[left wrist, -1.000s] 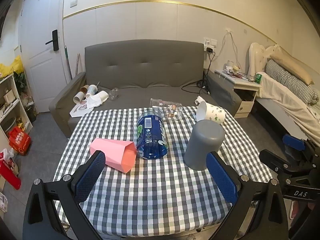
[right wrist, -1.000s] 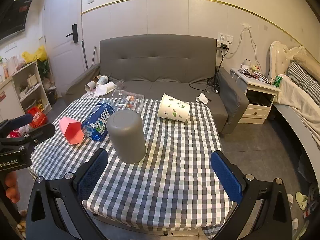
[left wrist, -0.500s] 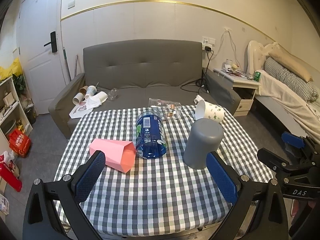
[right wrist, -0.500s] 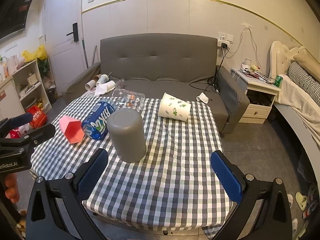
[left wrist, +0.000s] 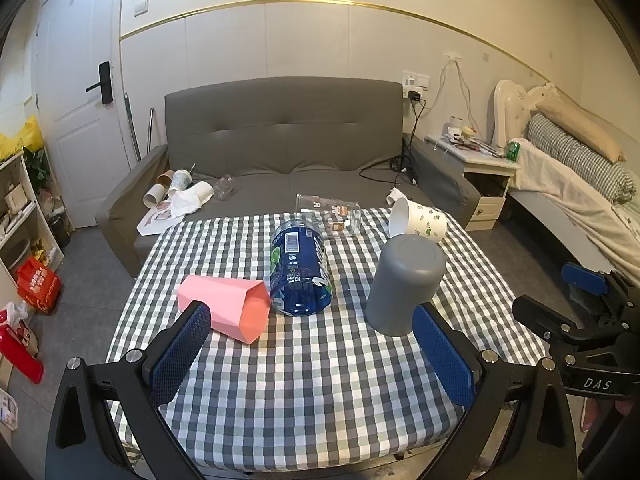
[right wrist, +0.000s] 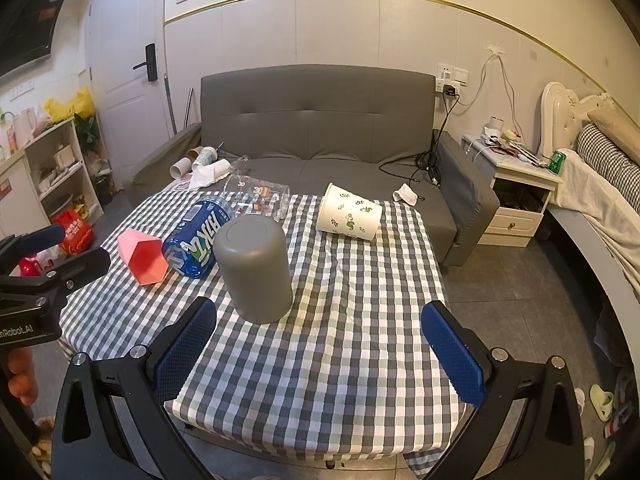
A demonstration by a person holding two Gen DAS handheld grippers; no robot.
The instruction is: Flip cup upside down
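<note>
A grey cup (left wrist: pixel 404 284) stands upside down, base up, on the checkered table (left wrist: pixel 320 384); it also shows in the right wrist view (right wrist: pixel 255 268). A pink cup (left wrist: pixel 226 306), a blue-labelled bottle (left wrist: pixel 300 268), a clear glass (left wrist: pixel 330 216) and a white leaf-print paper cup (left wrist: pixel 418 222) all lie on their sides. My left gripper (left wrist: pixel 312 356) is open and empty, above the table's near edge. My right gripper (right wrist: pixel 320 350) is open and empty, near the front of the table, right of the grey cup.
A grey sofa (left wrist: pixel 280 148) with paper cups and tissue stands behind the table. A nightstand (left wrist: pixel 480 176) and a bed (left wrist: pixel 580 184) are to the right. Shelves (left wrist: pixel 20 216) and a door (left wrist: pixel 80 120) are to the left. The other gripper appears at each view's edge.
Both grippers have stayed nearly still and open. The left view has drifted very slightly; nothing on the table has moved.
</note>
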